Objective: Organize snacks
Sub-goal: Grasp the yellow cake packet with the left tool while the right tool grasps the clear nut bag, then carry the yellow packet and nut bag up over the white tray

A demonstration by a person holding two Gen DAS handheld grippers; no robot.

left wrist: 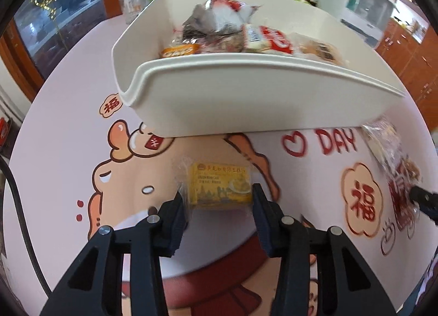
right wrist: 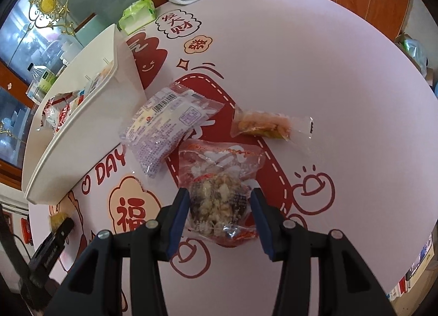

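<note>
Both hand-held grippers clamped on snacks, white bin [left wrist: 262,91] ahead.
Left hand-held gripper [left wrist: 219,203] pinches yellow cake packet [left wrist: 220,187]; right hand-held gripper [right wrist: 220,206] grips red nut-mix bag [right wrist: 219,179]; bin nearer left.

Soft, even daylight lit both views, with faint shadows. Fisheye bending curved the edges into dark corners. The snacks in the white bin [left wrist: 246,91] were motion-blurred.

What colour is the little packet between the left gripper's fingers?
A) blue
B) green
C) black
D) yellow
D: the packet sitting between the left gripper fingers is yellow, with a clear wrapper round it, on the table in front of the white bin.
</note>
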